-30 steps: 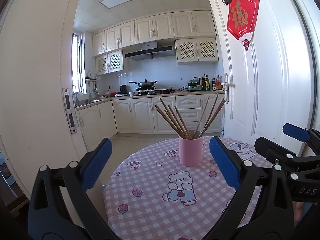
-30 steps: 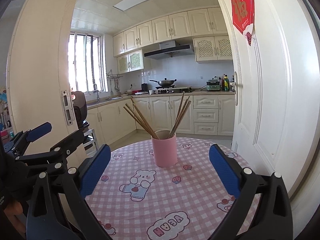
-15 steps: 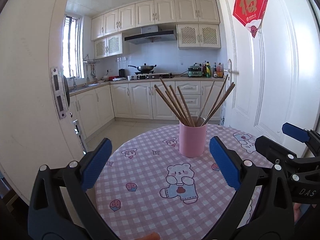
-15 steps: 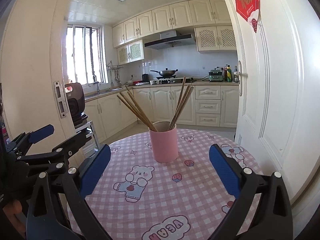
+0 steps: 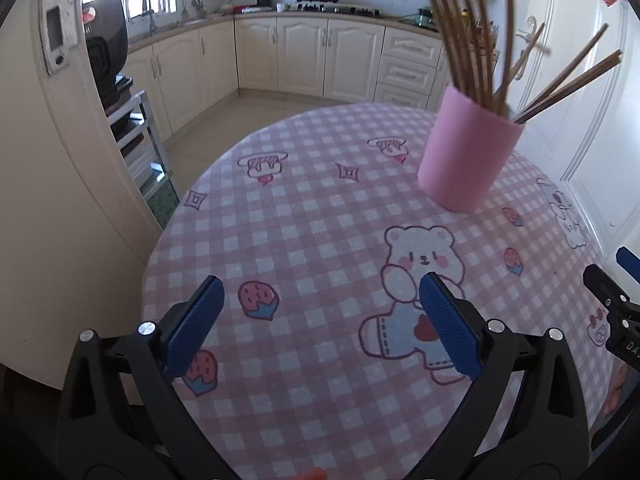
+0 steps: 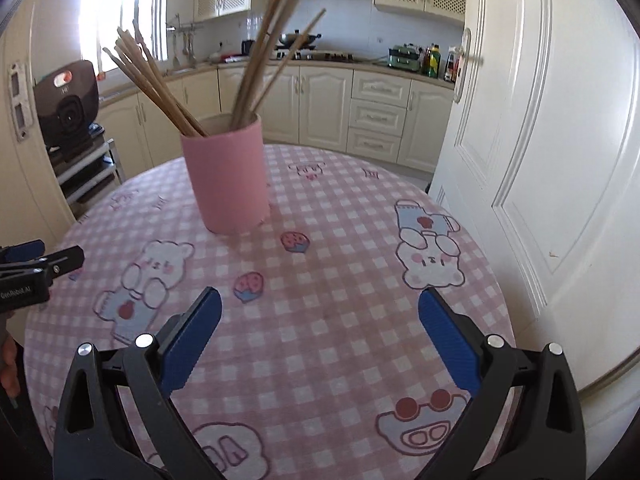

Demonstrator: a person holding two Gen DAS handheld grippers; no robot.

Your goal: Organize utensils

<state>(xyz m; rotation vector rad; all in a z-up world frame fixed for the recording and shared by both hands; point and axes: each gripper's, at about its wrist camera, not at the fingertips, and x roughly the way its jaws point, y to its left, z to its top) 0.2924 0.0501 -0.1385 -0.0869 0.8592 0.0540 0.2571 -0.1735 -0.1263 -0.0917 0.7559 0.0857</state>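
A pink cup (image 5: 469, 149) (image 6: 226, 172) stands upright on a round table with a pink checked cloth (image 5: 320, 240) (image 6: 340, 240). Several wooden chopsticks (image 5: 460, 32) (image 6: 256, 56) stick out of it and fan apart. My left gripper (image 5: 320, 316) hovers open over the near left of the table, with the cup ahead to its right. The right gripper (image 6: 320, 320) is open too, the cup ahead to its left. Nothing sits between either pair of blue pads. Each gripper's tip shows at the edge of the other's view.
A white door (image 6: 540, 140) stands close along the table's right side. Left of the table is a door frame (image 5: 52, 160) and a metal rack carrying a black appliance (image 6: 68, 108). Kitchen cabinets (image 5: 320, 56) line the far wall. A hand (image 6: 8, 364) shows at the left edge.
Both grippers have moved forward and tilted down toward the table. The cup now looks much larger and nearer, and its chopsticks run off the top of both views.
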